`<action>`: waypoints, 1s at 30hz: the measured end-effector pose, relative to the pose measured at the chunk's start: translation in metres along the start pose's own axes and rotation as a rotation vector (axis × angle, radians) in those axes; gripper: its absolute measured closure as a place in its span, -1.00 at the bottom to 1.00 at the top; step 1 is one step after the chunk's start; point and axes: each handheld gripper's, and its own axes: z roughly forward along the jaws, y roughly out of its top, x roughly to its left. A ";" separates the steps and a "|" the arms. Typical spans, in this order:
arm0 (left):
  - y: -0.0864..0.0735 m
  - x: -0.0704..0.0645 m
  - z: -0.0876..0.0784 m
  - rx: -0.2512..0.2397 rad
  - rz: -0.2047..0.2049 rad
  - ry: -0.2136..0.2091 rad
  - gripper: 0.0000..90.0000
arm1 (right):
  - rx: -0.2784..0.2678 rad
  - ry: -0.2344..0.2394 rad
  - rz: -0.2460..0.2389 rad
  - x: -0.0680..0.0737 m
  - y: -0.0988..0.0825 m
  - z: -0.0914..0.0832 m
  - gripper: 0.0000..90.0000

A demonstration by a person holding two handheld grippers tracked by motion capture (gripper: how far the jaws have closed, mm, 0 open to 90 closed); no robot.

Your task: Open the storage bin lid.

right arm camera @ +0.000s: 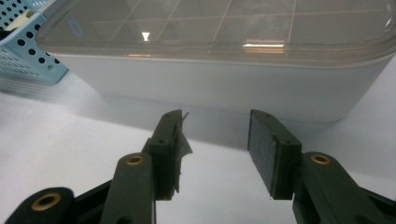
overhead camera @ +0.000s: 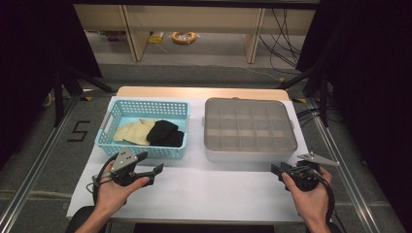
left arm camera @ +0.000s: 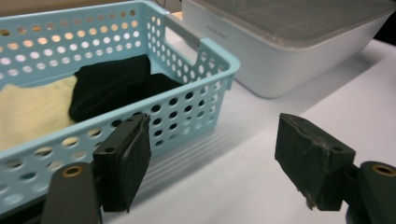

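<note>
A light blue perforated basket (overhead camera: 111,127) (left arm camera: 205,79) stands at the table's back left. Folded yellow cloths (overhead camera: 132,131) (left arm camera: 32,109) and black cloths (overhead camera: 165,132) (left arm camera: 112,84) lie in it. To its right stands a white divided box under a clear lid (overhead camera: 250,128) (right arm camera: 224,32) (left arm camera: 299,28). My left gripper (overhead camera: 149,165) (left arm camera: 215,163) hovers just before the basket's front wall, open, nothing between its pads. In front of the box's near right corner, my right gripper (overhead camera: 280,171) (right arm camera: 215,149) is open and empty, pointing at the box's side wall.
A white sheet (overhead camera: 209,187) covers the tabletop, and bare sheet lies between the two hands. The table's wooden back edge (overhead camera: 199,92) lies behind the containers. Dark curtains, metal rails and cables flank the table on the floor.
</note>
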 end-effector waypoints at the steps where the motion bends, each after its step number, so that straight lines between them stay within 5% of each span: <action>1: 0.003 -0.002 0.002 0.001 -0.015 -0.007 -0.41 | 0.000 0.000 0.000 0.000 0.000 0.000 0.26; 2: 0.007 -0.004 0.007 0.002 -0.025 -0.025 -0.41 | 0.000 0.002 0.042 0.001 0.003 -0.002 0.26; 4: 0.013 -0.006 0.012 0.015 -0.034 -0.053 -0.41 | -0.008 0.002 0.017 -0.004 0.008 -0.004 0.28; 6: 0.021 -0.006 0.019 0.019 -0.029 -0.063 -0.39 | -0.007 0.009 0.046 -0.006 0.014 -0.006 0.29; 13: 0.056 -0.005 0.043 0.035 -0.017 -0.085 -0.38 | 0.015 -0.010 0.039 -0.021 0.041 -0.006 0.29; 18: 0.079 -0.004 0.062 0.044 0.003 -0.092 -0.37 | 0.029 -0.015 0.088 -0.030 0.067 -0.002 0.29; 21: 0.086 -0.002 0.068 0.047 0.004 -0.093 -0.37 | 0.023 -0.016 0.062 -0.036 0.074 0.000 0.29; 25: 0.098 0.002 0.080 0.055 -0.026 -0.116 -0.34 | 0.044 -0.028 0.112 -0.046 0.091 0.005 0.29; 30: 0.108 0.005 0.102 0.088 -0.062 -0.138 -0.33 | 0.050 -0.051 0.099 -0.063 0.109 0.015 0.29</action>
